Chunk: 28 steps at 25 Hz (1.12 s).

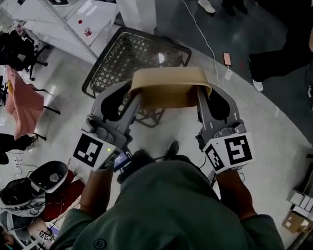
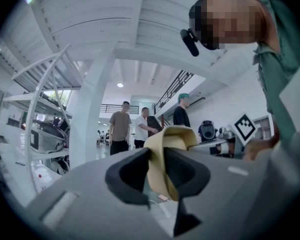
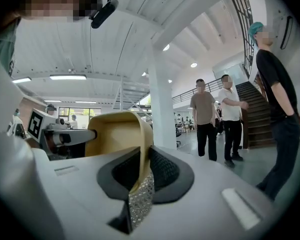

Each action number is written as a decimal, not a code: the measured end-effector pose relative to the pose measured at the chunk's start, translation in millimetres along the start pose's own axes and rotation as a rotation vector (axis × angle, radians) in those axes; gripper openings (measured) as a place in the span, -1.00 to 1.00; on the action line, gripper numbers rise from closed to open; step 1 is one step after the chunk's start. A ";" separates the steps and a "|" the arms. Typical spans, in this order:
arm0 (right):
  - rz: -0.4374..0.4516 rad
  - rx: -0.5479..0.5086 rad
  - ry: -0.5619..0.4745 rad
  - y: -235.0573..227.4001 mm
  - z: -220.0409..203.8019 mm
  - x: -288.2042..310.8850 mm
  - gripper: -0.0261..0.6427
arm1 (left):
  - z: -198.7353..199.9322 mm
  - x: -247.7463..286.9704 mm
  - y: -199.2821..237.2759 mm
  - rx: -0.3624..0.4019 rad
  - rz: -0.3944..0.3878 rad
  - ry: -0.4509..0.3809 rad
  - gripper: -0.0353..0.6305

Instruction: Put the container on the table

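Observation:
A tan, bowl-shaped container (image 1: 169,87) hangs in the air in front of me, held by both ends. My left gripper (image 1: 131,95) is shut on its left wall, and in the left gripper view the tan rim (image 2: 165,154) sits pinched between the dark pads of that gripper (image 2: 157,171). My right gripper (image 1: 202,95) is shut on the right wall, and the right gripper view shows the container (image 3: 117,139) clamped in that gripper (image 3: 145,169). Both grippers point level. The container hangs over a pale surface (image 1: 261,134) with a curved edge.
A black mesh basket (image 1: 130,61) stands just beyond and below the container. A phone (image 1: 227,59) on a white cable lies near the curved edge. White shelving (image 1: 68,14) is at the far left and a white pillar (image 3: 162,109) is ahead. Several people (image 3: 210,119) stand nearby.

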State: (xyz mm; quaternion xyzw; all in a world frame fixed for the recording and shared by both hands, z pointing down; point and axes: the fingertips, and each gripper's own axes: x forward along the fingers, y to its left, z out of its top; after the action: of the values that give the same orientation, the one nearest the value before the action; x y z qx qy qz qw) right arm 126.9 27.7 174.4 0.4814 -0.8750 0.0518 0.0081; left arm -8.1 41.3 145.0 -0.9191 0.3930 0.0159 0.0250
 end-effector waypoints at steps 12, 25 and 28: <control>-0.008 0.036 0.052 -10.1 -25.9 52.1 -0.80 | -29.2 18.5 47.6 -0.010 0.002 0.034 -0.62; -0.152 0.047 0.087 0.6 -32.0 140.7 -0.79 | -45.2 42.3 149.0 -0.084 -0.140 0.052 -0.62; -0.185 0.045 0.088 4.8 -33.5 155.0 -0.79 | -50.0 43.3 166.7 -0.101 -0.173 0.052 -0.62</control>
State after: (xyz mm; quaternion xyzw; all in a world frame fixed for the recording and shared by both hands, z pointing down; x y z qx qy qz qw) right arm 38.5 -96.9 217.2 0.5575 -0.8241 0.0918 0.0405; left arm -98.3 -107.8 187.3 -0.9497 0.3114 0.0096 -0.0303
